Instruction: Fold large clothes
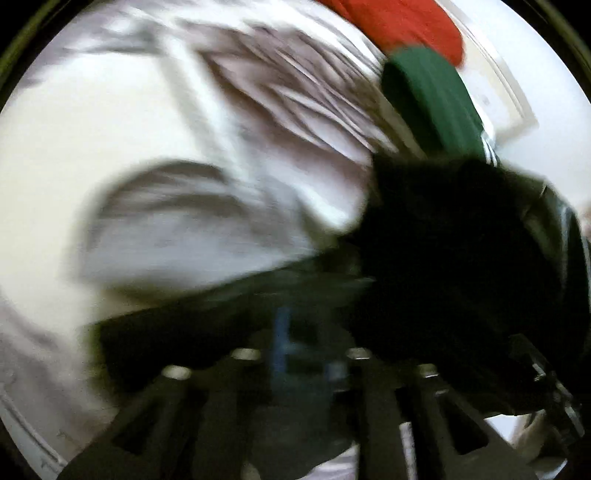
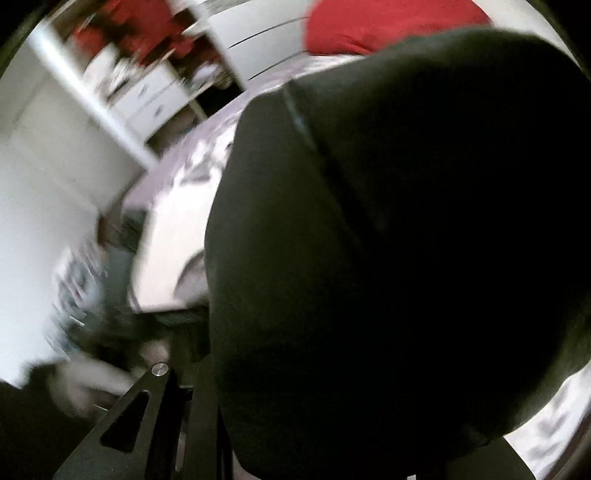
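One black garment (image 2: 388, 258) is in play, and it fills most of the right wrist view, draped so close to the lens that it hides the right gripper (image 2: 207, 417) almost wholly: only one finger (image 2: 140, 417), with a silver bolt at its tip, shows at the lower left, and whether the pair is clenched on the cloth cannot be told. In the left wrist view the same garment (image 1: 443, 258) bunches as a dark mass at the right and trails across the near part of the frame, over the left gripper (image 1: 295, 369); its fingers are blurred and dark against the cloth, so their state cannot be told either. Beneath lies one bed with a pale patterned cover (image 1: 184, 129). At the far right sit two other pieces of cloth, one red (image 1: 406, 22) and one green (image 1: 432, 99), both cut off or smeared. Far left in the right wrist view stands white furniture with drawers (image 2: 147, 96), heavily blurred; a dark smear near the left edge cannot be identified.
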Action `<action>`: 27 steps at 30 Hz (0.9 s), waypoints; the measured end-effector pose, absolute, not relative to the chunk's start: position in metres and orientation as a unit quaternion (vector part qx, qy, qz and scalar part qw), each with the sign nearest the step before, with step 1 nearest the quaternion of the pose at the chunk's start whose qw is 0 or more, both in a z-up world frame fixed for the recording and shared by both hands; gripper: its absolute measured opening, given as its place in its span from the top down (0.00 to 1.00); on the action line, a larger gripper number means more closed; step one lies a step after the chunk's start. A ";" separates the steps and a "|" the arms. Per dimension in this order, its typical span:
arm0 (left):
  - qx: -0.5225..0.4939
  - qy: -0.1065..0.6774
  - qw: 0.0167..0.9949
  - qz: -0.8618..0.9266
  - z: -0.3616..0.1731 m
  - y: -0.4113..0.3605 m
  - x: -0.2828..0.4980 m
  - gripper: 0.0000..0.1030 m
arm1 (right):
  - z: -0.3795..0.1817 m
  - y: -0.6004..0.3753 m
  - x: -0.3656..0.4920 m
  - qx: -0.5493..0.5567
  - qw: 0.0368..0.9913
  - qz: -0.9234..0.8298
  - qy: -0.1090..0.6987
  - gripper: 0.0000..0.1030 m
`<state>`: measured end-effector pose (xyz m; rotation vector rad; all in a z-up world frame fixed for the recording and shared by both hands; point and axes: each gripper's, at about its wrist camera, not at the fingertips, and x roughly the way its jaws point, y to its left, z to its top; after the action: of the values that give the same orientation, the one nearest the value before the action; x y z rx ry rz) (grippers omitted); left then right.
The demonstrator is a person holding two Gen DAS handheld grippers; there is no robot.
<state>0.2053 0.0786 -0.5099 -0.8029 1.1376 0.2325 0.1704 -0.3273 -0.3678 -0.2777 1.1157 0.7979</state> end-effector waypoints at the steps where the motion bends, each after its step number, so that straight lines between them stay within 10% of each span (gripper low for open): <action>1: -0.374 0.517 0.759 0.129 -0.506 0.093 0.183 0.22 | -0.367 -0.314 0.154 -0.159 0.764 0.375 0.500 0.74; 2: -0.380 0.513 0.756 0.145 -0.505 0.103 0.165 0.05 | -0.367 -0.299 0.134 -0.196 0.761 0.387 0.483 0.74; 11: -0.446 0.488 0.687 0.303 -0.523 0.188 -0.017 0.05 | -0.462 -0.187 -0.046 -0.435 0.628 0.471 0.441 0.73; 14: -0.452 0.481 0.677 0.326 -0.518 0.193 -0.046 0.05 | -0.492 -0.175 -0.073 -0.487 0.591 0.458 0.451 0.58; 18: -0.458 0.472 0.678 0.329 -0.516 0.186 -0.054 0.05 | -0.458 -0.182 -0.035 -0.352 0.541 0.494 0.583 0.35; 27: -0.406 0.487 0.699 0.329 -0.510 0.156 -0.027 0.01 | -0.424 -0.251 0.158 -0.067 0.549 0.414 0.723 0.20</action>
<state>-0.0269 0.1561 -0.5096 -0.9053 1.0859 0.7329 0.1578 -0.2514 -0.4238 -0.1589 1.7128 0.9800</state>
